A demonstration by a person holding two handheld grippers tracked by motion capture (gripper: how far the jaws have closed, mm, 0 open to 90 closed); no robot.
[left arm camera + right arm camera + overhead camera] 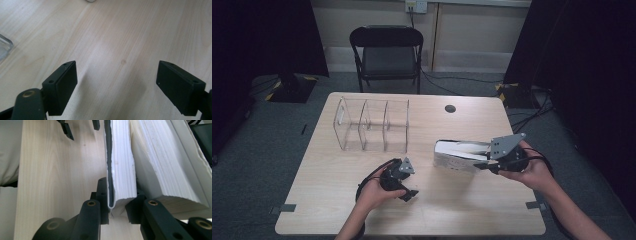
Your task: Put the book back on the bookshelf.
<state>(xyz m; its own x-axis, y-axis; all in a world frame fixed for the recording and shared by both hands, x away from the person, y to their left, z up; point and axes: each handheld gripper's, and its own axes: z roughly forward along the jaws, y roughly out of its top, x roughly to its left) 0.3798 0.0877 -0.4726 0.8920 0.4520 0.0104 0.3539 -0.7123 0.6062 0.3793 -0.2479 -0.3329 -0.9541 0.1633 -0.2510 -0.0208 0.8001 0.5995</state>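
**Book gripped at one edge by the right claw**

Book (460, 155) is lying on the right half of the wooden table (337, 200), partly opened, with its page block fanning apart. The right claw (486, 166) is reaching in from the book's right end and is clamping a section of it: in the right gripper view, the two black jaws are pressing on either side of a dark cover and a thick sheaf of white pages (121, 170), which are standing on edge between them. A second, larger sheaf of the book (162, 167) is leaning away beside the clamped part, outside the jaws. The left claw (408, 192) is hovering low over the table, to the left of the book and apart from it; its jaws are standing wide open with nothing between them, and bare wood is lying beneath them in the left gripper view (117, 82). A clear plastic divider rack (372, 125) is standing behind both claws, toward the far side of the table. A black folding chair (387, 55) is standing beyond the table.
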